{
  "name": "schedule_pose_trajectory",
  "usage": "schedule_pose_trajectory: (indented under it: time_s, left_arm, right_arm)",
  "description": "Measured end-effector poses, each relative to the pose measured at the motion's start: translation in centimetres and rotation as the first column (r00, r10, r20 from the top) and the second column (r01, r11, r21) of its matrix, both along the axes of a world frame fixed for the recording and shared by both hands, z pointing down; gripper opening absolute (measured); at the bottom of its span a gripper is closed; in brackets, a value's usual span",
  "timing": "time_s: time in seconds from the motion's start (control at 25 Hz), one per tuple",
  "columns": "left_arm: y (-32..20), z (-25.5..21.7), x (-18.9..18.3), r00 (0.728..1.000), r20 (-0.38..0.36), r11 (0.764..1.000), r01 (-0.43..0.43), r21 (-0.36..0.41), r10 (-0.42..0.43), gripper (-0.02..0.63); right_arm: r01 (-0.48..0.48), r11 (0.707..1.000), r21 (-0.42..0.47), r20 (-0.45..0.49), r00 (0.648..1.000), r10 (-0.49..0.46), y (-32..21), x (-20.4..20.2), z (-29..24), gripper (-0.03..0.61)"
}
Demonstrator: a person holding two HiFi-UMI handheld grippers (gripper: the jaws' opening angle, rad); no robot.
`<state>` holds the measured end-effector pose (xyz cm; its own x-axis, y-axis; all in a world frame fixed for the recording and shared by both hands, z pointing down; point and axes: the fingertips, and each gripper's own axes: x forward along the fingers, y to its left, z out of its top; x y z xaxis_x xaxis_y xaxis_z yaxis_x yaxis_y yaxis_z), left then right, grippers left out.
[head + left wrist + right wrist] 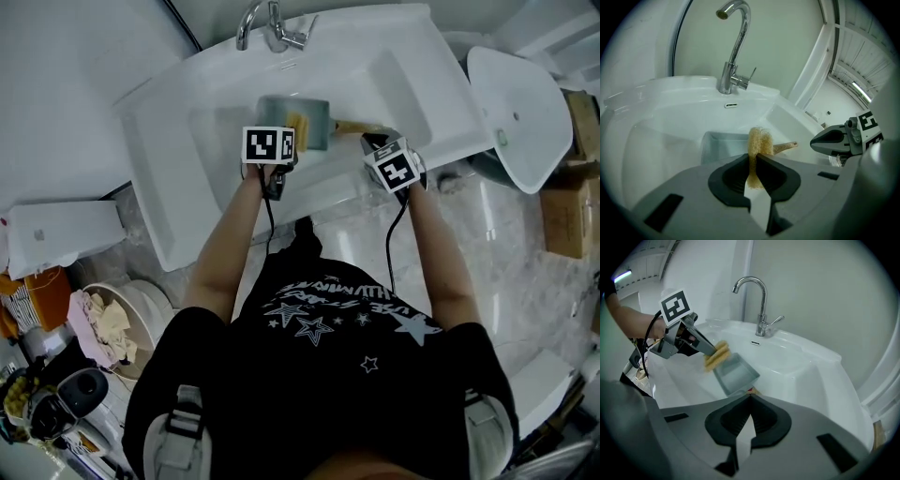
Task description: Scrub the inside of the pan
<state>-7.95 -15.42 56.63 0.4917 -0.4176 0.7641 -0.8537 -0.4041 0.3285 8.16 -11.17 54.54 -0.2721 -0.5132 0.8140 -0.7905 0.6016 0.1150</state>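
The white sink [169, 141] takes up most of the head view, with the chrome faucet [272, 23] at its back edge. The grey square pan [736, 373] is in the basin, in front of the faucet and below its spout, with its open inside showing in the right gripper view. Whether it rests on the basin floor or is held clear of it cannot be told.

The left gripper [756, 159] reaches in from the front of the sink, on the left side of the faucet. Its fingers are clenched on a yellow fibrous scrubbing sponge [759, 143], which stands upright between them. In the right gripper view the sponge touches the pan's rim at the corner farthest from that camera.

The right gripper [750, 397] comes in from the front, on the right side of the faucet. Its fingers are pressed together on the end of the pan's wooden handle [785, 147], and only a sliver of the handle shows at the fingertips in that gripper's own view. The handle runs from the pan's right side toward this gripper.
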Motion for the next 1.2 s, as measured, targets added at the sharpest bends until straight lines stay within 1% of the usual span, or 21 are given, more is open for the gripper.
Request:
schedule_pose_trajectory:
  time_s: [0.12, 0.2, 0.32, 0.52, 0.8, 0.96, 1.2]
  left_arm:
    - [0.6, -0.8, 0.4, 1.0, -0.005, 1.0, 0.021, 0.017, -0.021, 0.051]
    - [1.6, -1.4, 0.2, 0.999, -0.012, 0.999, 0.041, 0.024, -0.041, 0.051]
    - [3.6, -2.7, 0.0, 0.999, -0.022, 0.998, 0.05, 0.043, -0.049, 0.051]
    - [6.7, -4.6, -0.3, 0.998, -0.036, 0.996, 0.062, 0.071, -0.06, 0.051]
    - [11.4, -7.3, 0.3, 0.997, -0.071, 0.993, 0.05, 0.108, -0.042, 0.051]
    - [14.3, -8.6, 0.6, 0.995, -0.093, 0.991, 0.055, 0.121, -0.044, 0.051]
    - [18.5, -10.0, 0.4, 0.995, -0.099, 0.987, 0.047, 0.151, -0.032, 0.051]
  right_arm:
    - [0.009, 1.0, 0.021, -0.008, 1.0, -0.009, 0.7, 0.4, -0.2, 0.006]
    - [-0.007, 0.999, 0.037, 0.016, 1.0, 0.006, 1.3, 0.3, -0.6, 0.007]
    - [-0.027, 0.998, 0.048, 0.062, 0.998, 0.024, 3.0, -0.2, -1.4, 0.006]
    - [-0.004, 0.996, 0.085, 0.065, 0.998, -0.001, 6.1, -1.2, -3.0, 0.006]
    - [0.003, 0.995, 0.099, 0.065, 0.998, -0.01, 11.1, -1.3, -4.7, 0.006]
    - [-0.008, 0.994, 0.106, 0.079, 0.997, -0.001, 13.8, -0.9, -5.8, 0.006]
    - [-0.022, 0.992, 0.123, 0.09, 0.996, 0.011, 18.0, -1.0, -6.9, 0.006]
